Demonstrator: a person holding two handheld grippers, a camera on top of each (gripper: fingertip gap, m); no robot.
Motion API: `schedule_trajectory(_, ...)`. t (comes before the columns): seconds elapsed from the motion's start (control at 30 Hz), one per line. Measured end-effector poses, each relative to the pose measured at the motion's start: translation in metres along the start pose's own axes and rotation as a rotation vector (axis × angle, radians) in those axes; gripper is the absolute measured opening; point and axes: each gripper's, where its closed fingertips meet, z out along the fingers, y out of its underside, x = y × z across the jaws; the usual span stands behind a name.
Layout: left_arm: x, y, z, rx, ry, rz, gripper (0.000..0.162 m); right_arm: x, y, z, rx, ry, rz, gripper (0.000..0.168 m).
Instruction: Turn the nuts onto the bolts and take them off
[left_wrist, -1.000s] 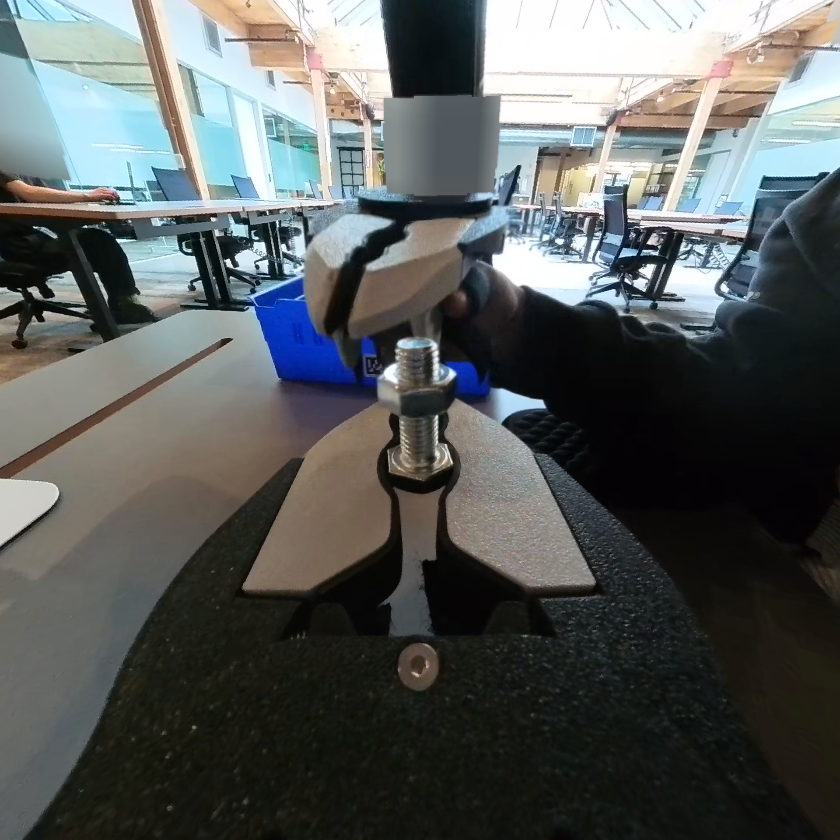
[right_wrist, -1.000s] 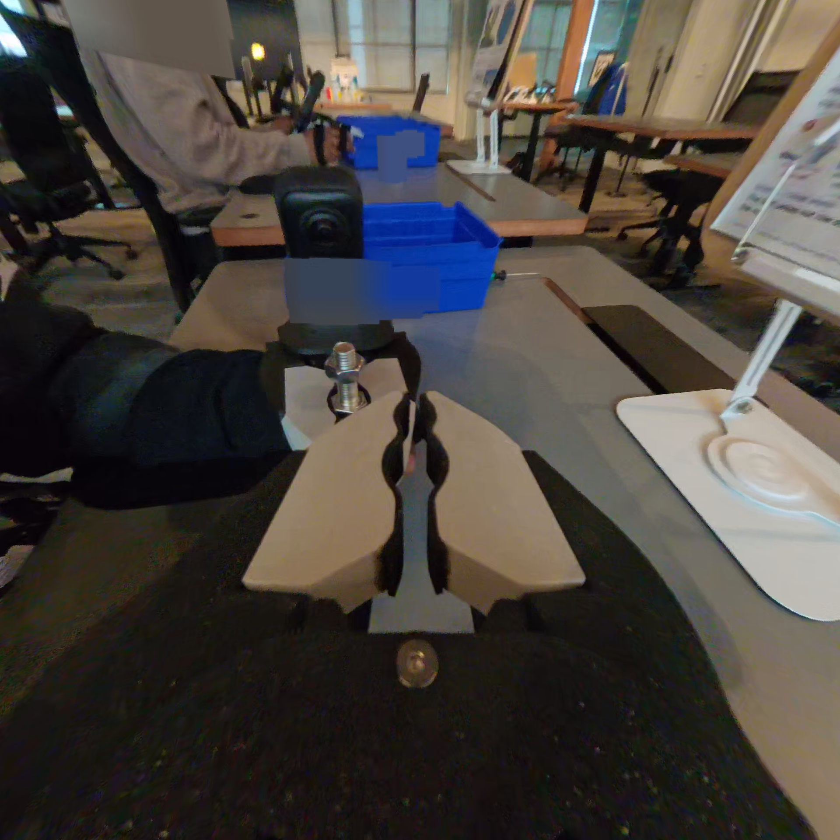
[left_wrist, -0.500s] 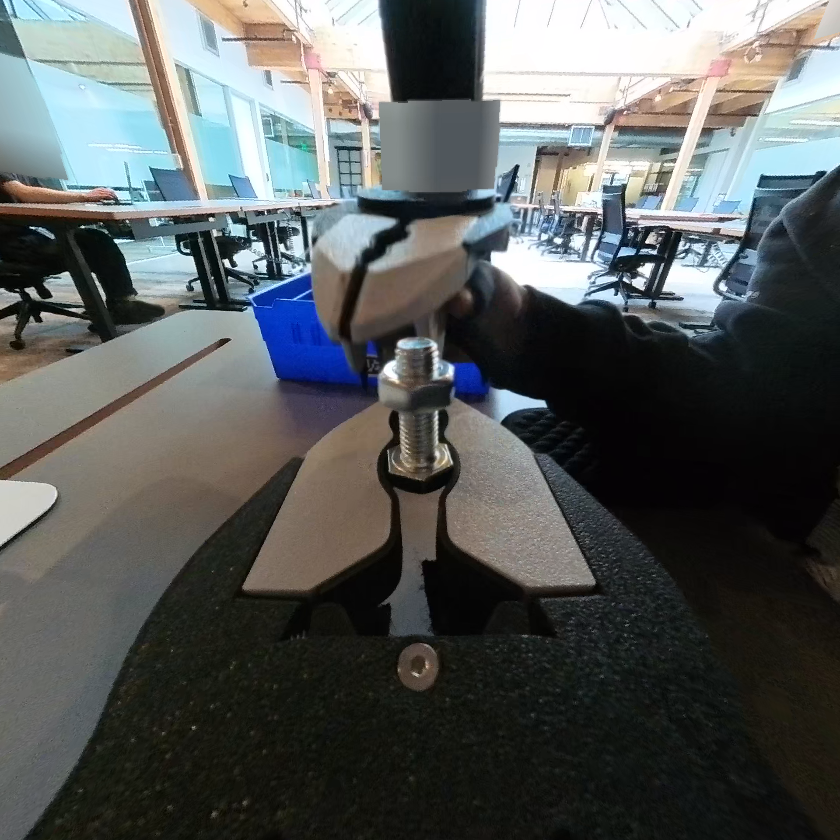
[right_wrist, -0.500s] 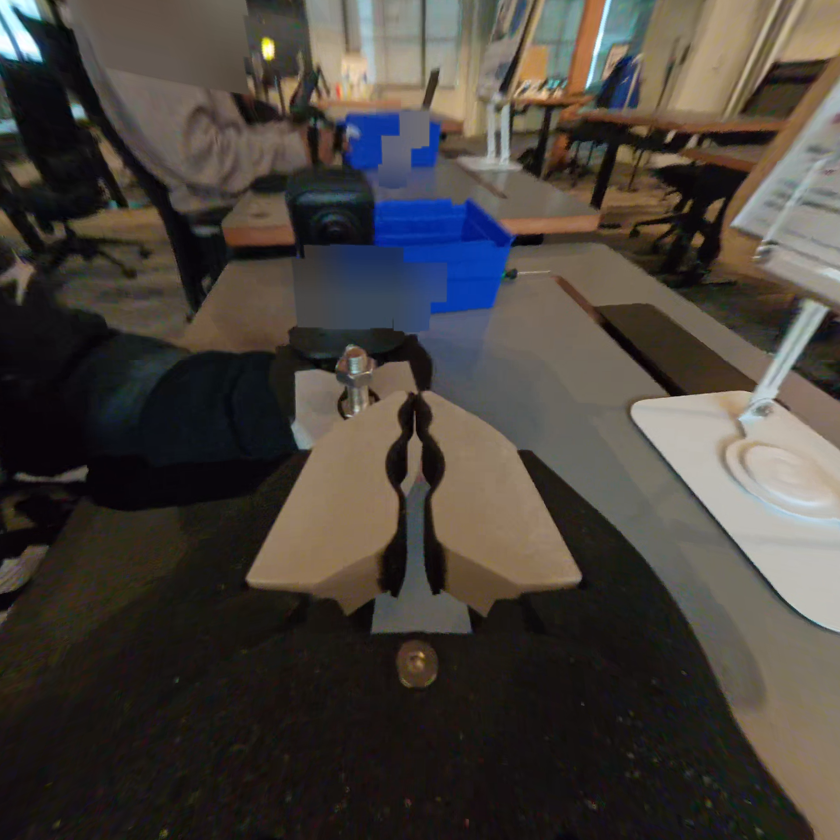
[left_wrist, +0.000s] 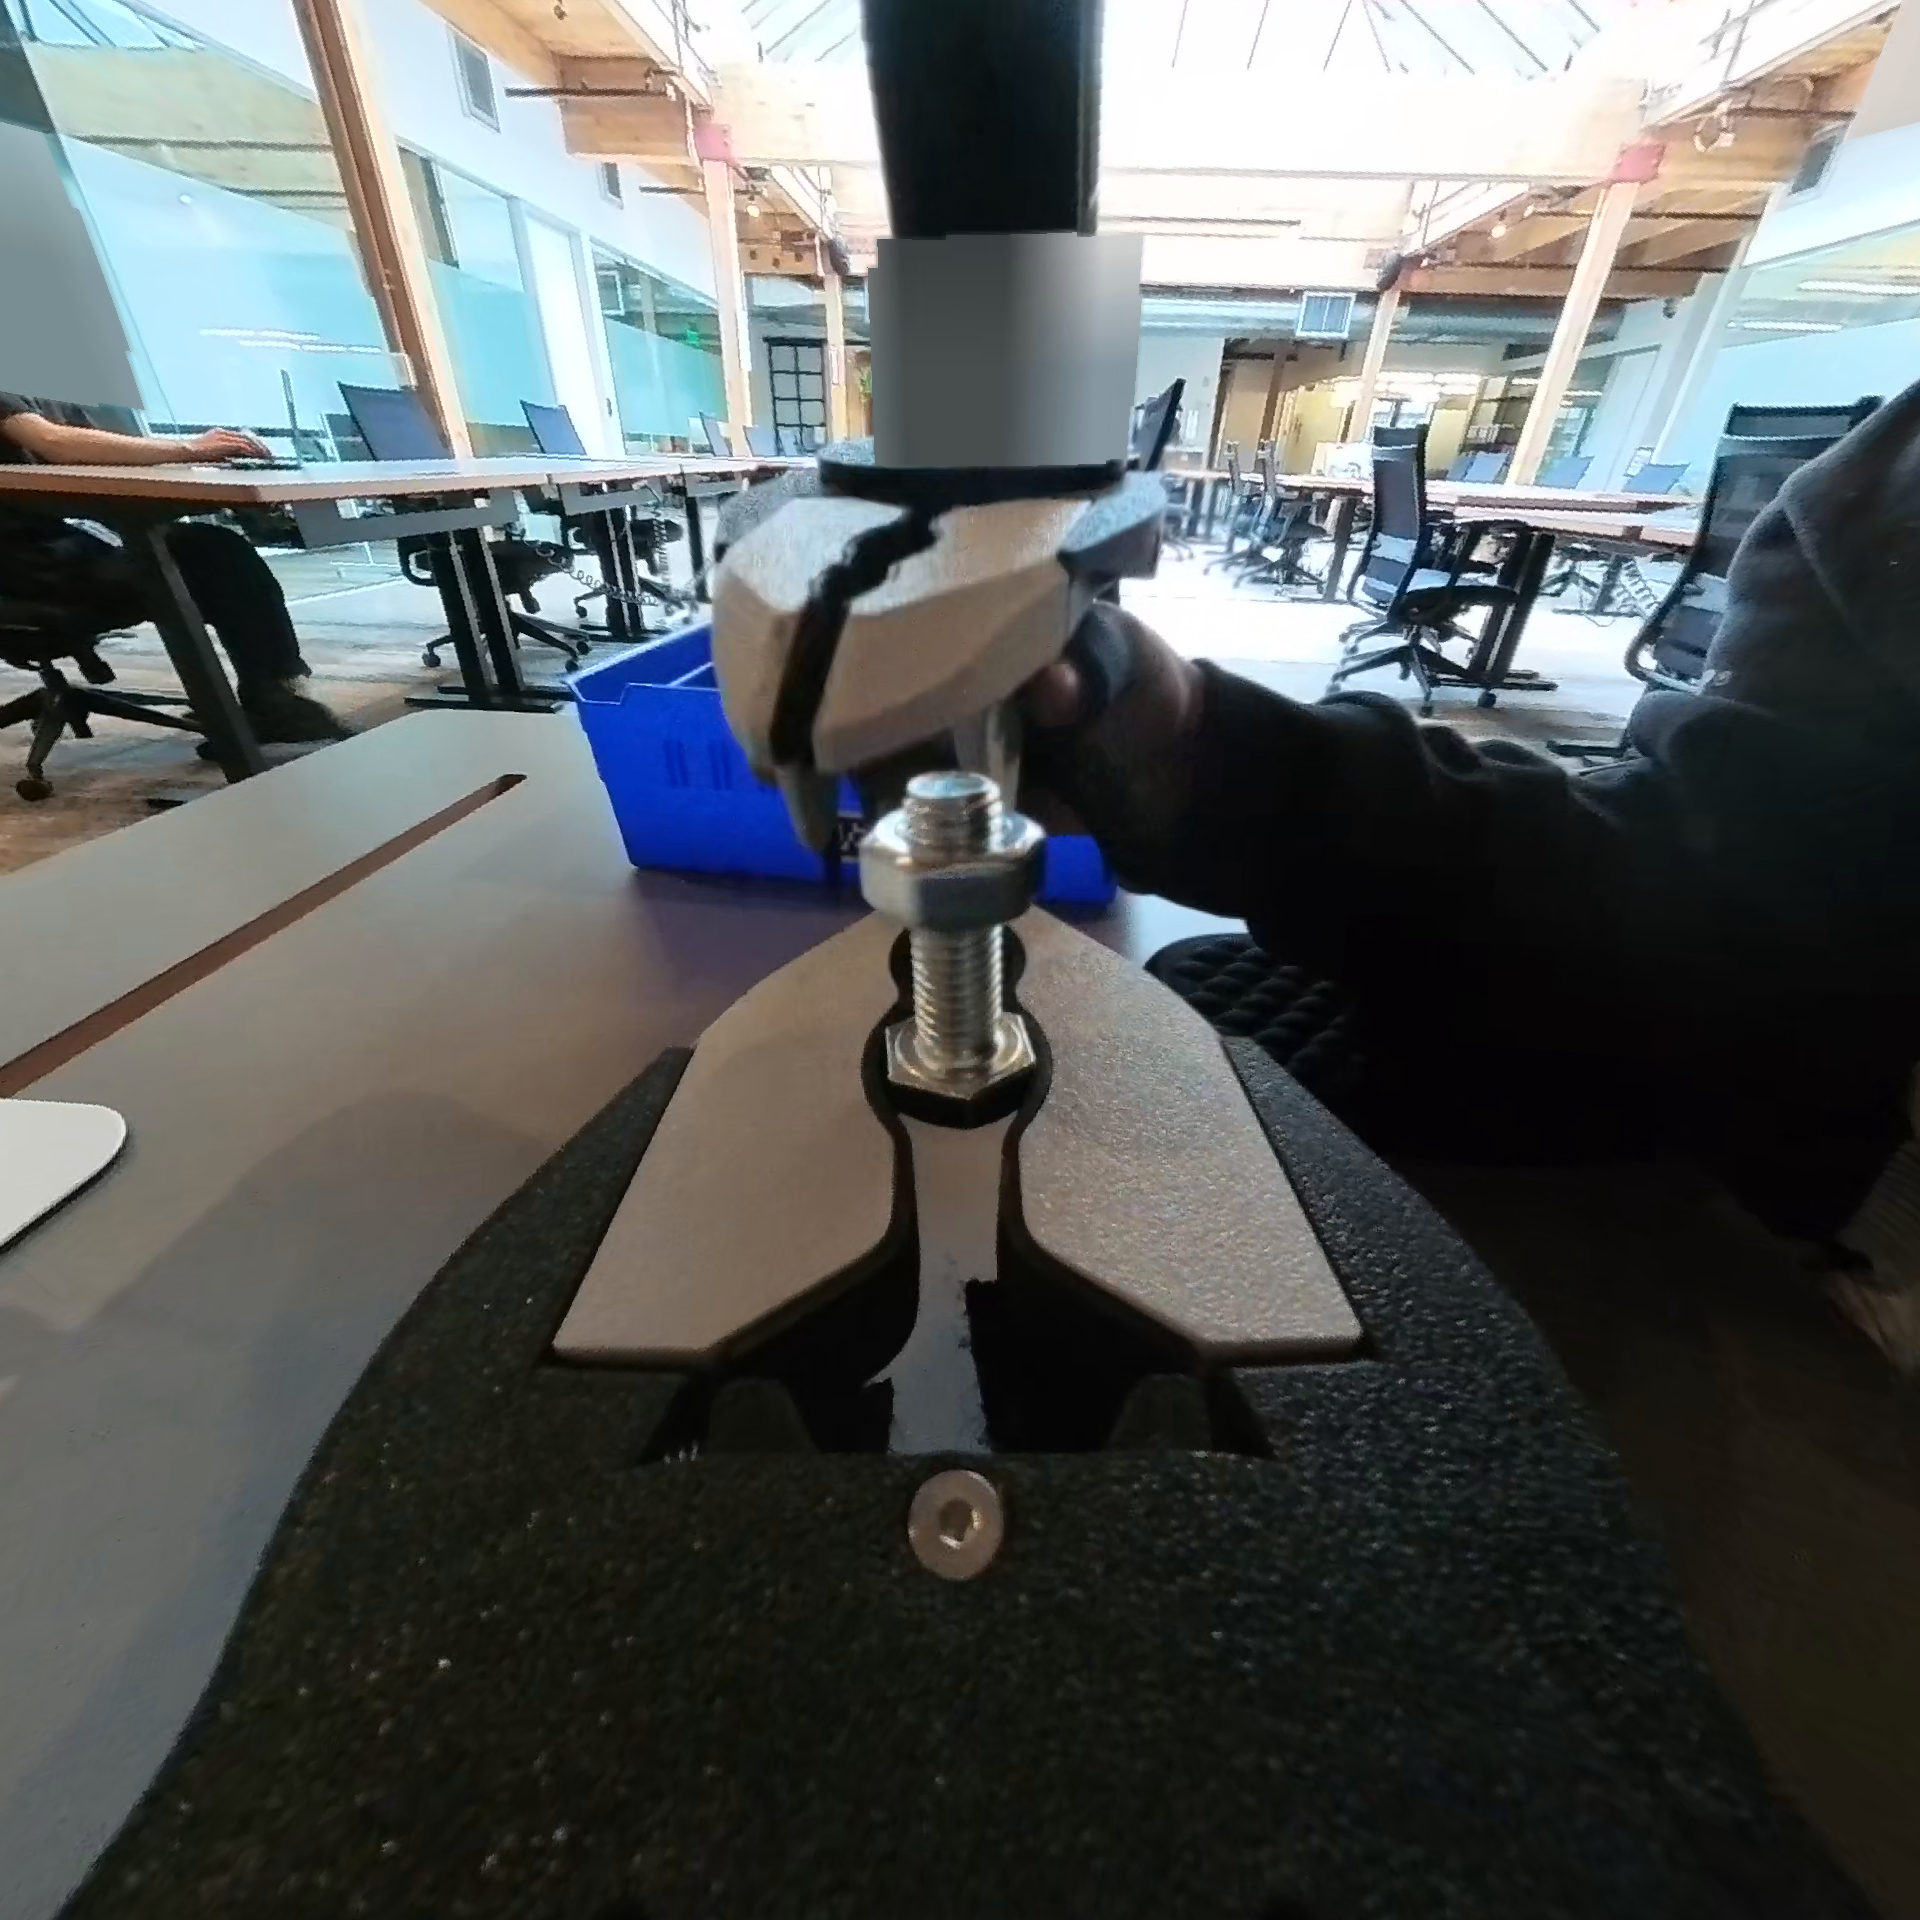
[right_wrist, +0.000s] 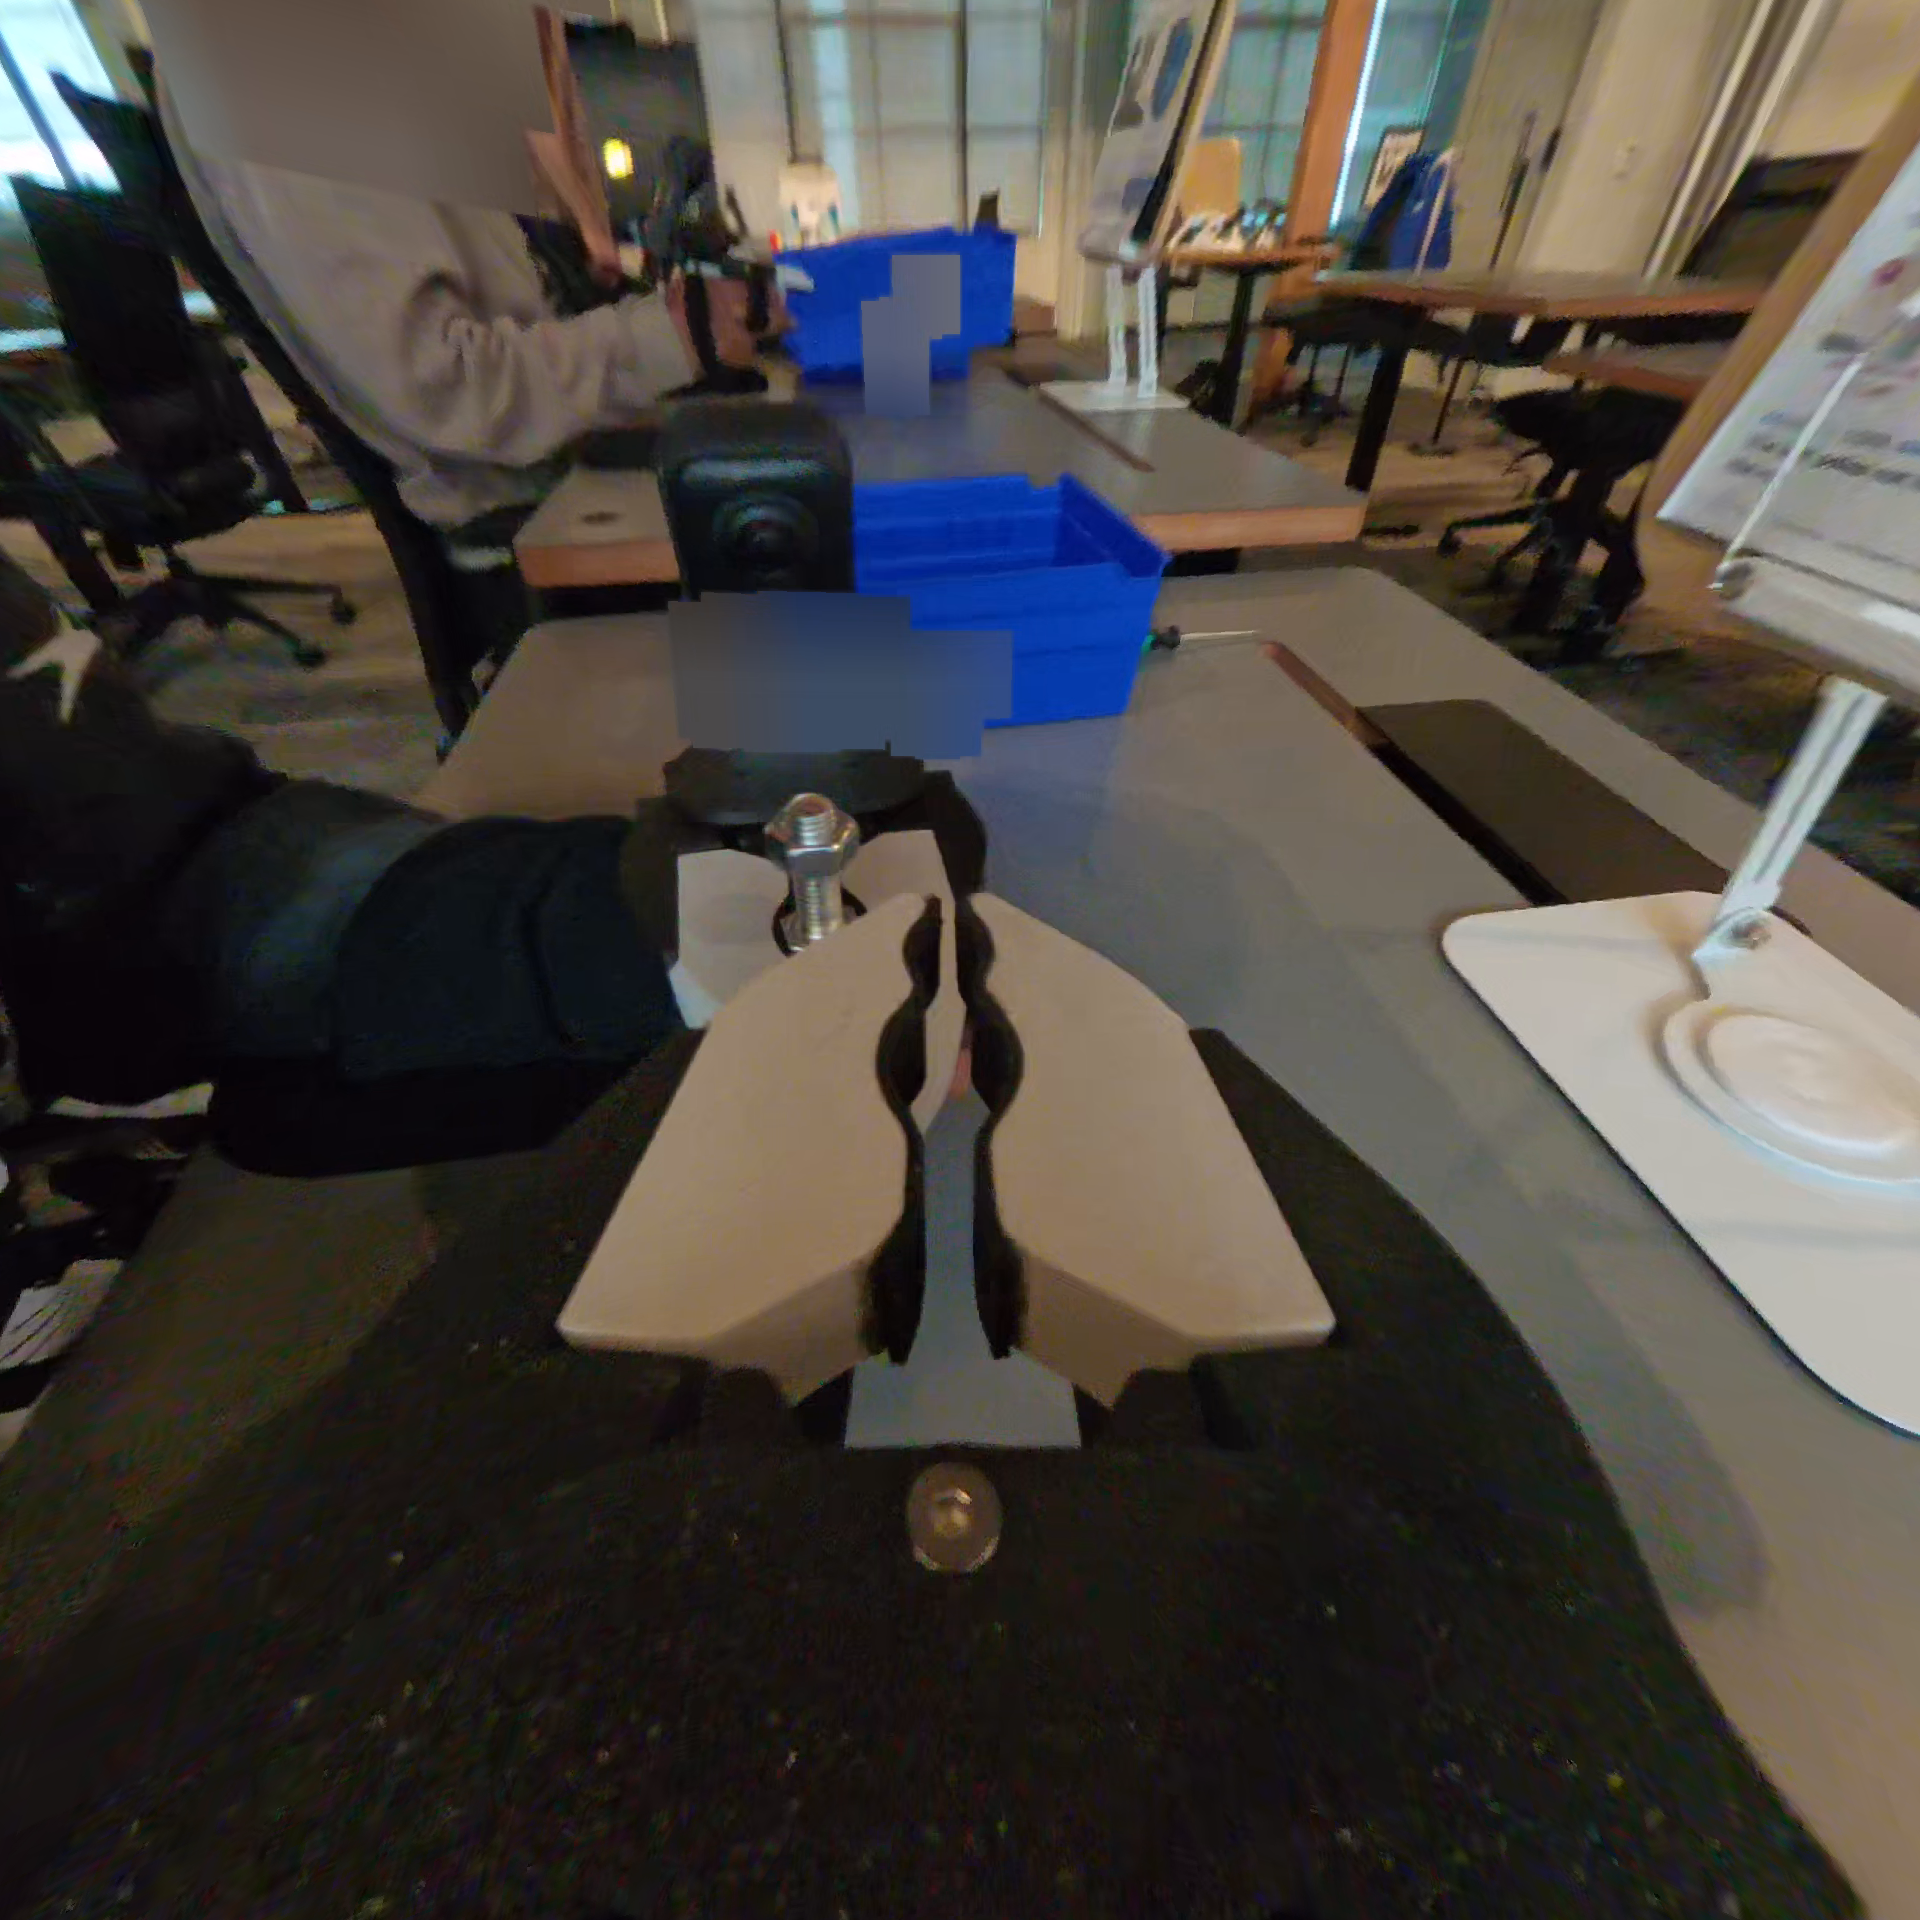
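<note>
1. Standing upright in the left gripper (left_wrist: 954, 1070), the bolt (left_wrist: 954, 987) has its hex head pinched in the notch near the fingertips and its threaded shank pointing up.
2. The nut (left_wrist: 952, 869) sits on the thread near the top, with only a little of the bolt end poking out above it. Most of the shank below is bare, so I judge it either barely started or almost off; which way it is going I cannot tell.
3. Only this one nut and bolt show. A blue bin (left_wrist: 686, 790) sits on the grey table (left_wrist: 312, 987) behind, its contents hidden, so how many remain is unknown.
4. The left gripper is clamped on the bolt head, fingers parted only by its width.
5. The right gripper (left_wrist: 894, 665) hangs just above and behind the bolt tip, apart from nut and bolt. From its own camera its jaws stand nearly together, a thin gap between the wavy pads (right_wrist: 902, 1049), holding nothing.
6. It would need to widen before it could take the nut.
</note>
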Motion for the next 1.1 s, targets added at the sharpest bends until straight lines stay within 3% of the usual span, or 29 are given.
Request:
schedule_trajectory(0.07, 0.000, 0.001, 0.000, -0.004, 0.000, -0.003, 0.012, 0.001, -0.005, -0.007, 0.035, -0.004, 0.007, 0.004)
schedule_trajectory(0.3, 0.001, 0.003, 0.003, -0.019, 0.008, 0.000, 0.010, -0.029, 0.001, 0.027, -0.032, -0.111, -0.034, 0.046)
schedule_trajectory(0.43, 0.001, 0.002, 0.002, -0.014, 0.008, 0.001, 0.011, -0.022, 0.001, 0.021, -0.024, -0.091, -0.028, 0.028)
schedule_trajectory(0.5, 0.000, 0.001, 0.000, -0.004, 0.005, -0.004, 0.012, -0.006, 0.002, 0.008, -0.021, -0.014, -0.013, 0.001)
schedule_trajectory(0.6, 0.001, 0.001, 0.001, -0.009, 0.006, 0.000, 0.012, 0.000, -0.004, -0.006, 0.031, -0.001, 0.010, 0.001)
schedule_trajectory(0.77, 0.002, 0.003, 0.002, -0.019, 0.010, 0.003, 0.010, -0.026, -0.006, 0.016, 0.009, -0.112, -0.015, 0.037)
schedule_trajectory(0.83, 0.001, 0.002, 0.002, -0.015, 0.009, 0.001, 0.010, -0.030, 0.000, 0.026, -0.034, -0.110, -0.040, 0.040)
schedule_trajectory(1.0, 0.002, 0.001, 0.002, -0.010, 0.011, 0.001, 0.011, -0.024, -0.002, 0.020, -0.006, -0.094, -0.017, 0.026)
schedule_trajectory(1.07, 0.001, 0.000, 0.000, 0.002, 0.010, -0.003, 0.012, -0.010, -0.002, 0.009, 0.000, -0.029, -0.018, 0.000)
schedule_trajectory(1.1, 0.001, -0.001, 0.000, 0.003, 0.009, -0.001, 0.012, -0.006, -0.004, 0.003, 0.012, -0.007, -0.020, 0.000)
